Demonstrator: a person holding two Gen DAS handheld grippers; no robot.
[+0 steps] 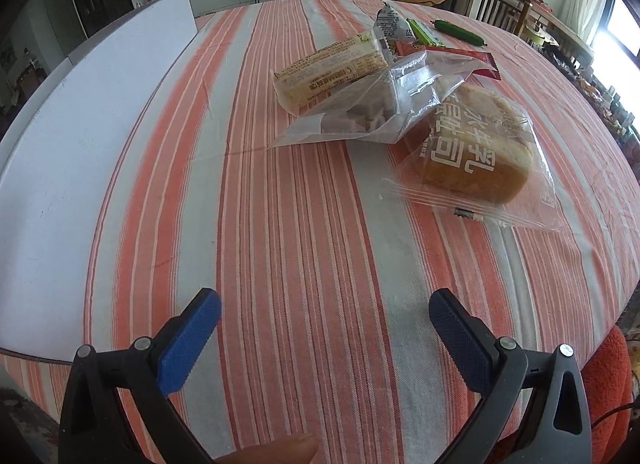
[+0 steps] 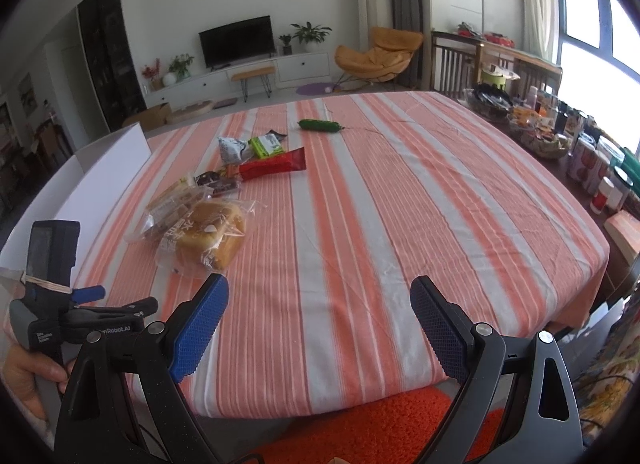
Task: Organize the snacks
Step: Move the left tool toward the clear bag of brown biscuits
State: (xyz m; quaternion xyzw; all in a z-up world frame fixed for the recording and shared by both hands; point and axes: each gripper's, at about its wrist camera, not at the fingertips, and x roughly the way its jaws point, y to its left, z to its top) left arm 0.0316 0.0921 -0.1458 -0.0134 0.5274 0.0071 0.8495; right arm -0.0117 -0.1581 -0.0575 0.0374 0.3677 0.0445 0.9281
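Note:
Snacks lie in a loose group on the striped tablecloth (image 1: 304, 248). Nearest is a wrapped bread loaf (image 1: 476, 144) (image 2: 210, 234). Behind it lie a clear bag of brown pieces (image 1: 360, 108), a long wrapped cake bar (image 1: 328, 72), a grey packet (image 2: 231, 149), a green packet (image 2: 266, 146), a red packet (image 2: 276, 164) and a green cucumber-like sausage (image 2: 320, 125). My left gripper (image 1: 325, 314) is open and empty over the cloth, short of the bread. My right gripper (image 2: 319, 302) is open and empty near the table's front edge; the left gripper's body (image 2: 60, 304) shows at its left.
A white box (image 1: 72, 132) (image 2: 108, 168) stands along the table's left side. A side table with jars and bowls (image 2: 560, 144) is at the right. An orange rug (image 2: 360, 424) lies below the front edge. A TV, cabinet and orange chair are far behind.

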